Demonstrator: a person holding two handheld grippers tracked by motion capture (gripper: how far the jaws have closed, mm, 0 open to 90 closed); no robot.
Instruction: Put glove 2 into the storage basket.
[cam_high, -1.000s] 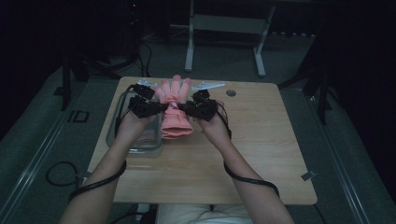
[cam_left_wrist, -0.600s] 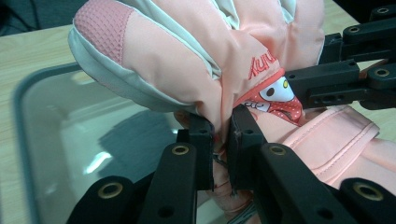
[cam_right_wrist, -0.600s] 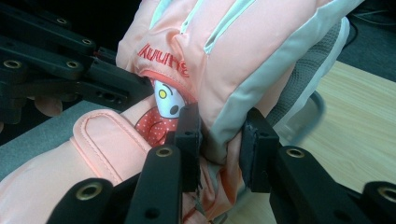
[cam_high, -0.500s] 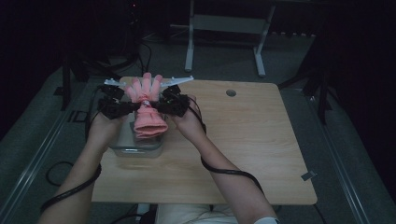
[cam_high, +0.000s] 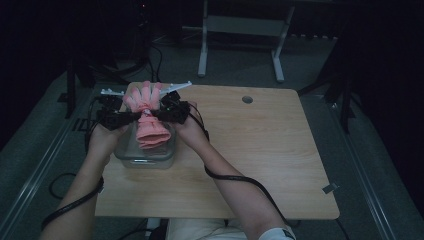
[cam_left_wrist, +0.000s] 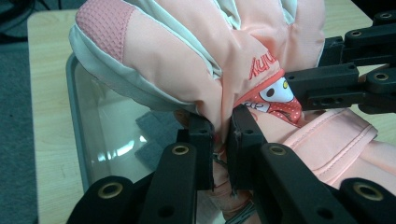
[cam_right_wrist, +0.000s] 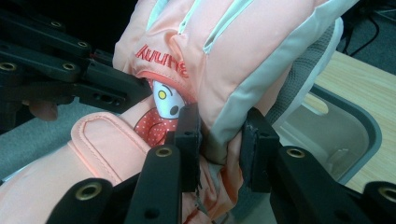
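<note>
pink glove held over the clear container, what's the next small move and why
Probably lower it straight down. Both the left hand-held gripper and the right hand-held gripper pinch the pink glove at its middle, and its cuff end already hangs over the clear container, so a short descent should seat it inside before either lets go.

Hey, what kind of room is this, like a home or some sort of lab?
Probably a lab or recording space: a lone wooden table on grey carpet, dark surroundings, metal stand legs behind it, and cables across the floor.
</note>
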